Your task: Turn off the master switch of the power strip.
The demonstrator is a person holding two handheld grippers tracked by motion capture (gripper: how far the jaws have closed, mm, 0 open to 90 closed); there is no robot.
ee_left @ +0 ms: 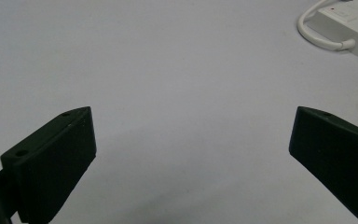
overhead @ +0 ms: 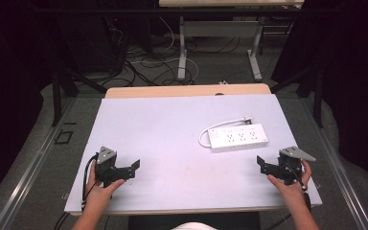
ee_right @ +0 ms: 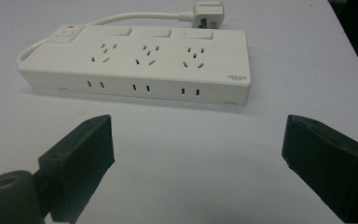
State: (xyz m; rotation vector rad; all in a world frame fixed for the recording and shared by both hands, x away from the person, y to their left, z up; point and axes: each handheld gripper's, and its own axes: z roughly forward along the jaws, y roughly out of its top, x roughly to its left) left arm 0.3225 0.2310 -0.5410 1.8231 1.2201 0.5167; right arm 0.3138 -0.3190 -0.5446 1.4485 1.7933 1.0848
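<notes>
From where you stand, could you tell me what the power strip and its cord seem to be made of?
Power strip: apparently hard white moulded plastic, smooth with a slight sheen, crisp edges and cut socket slots. Cord: probably white rubbery or vinyl sheathing, since it bends in a smooth loop to its plug.

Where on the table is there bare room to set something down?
The widest bare patch is the table top's left and centre, from the left gripper across to the power strip. A narrower bare strip lies between that strip and the right gripper. The right rear is taken up by the strip, its cable and plug.
</notes>
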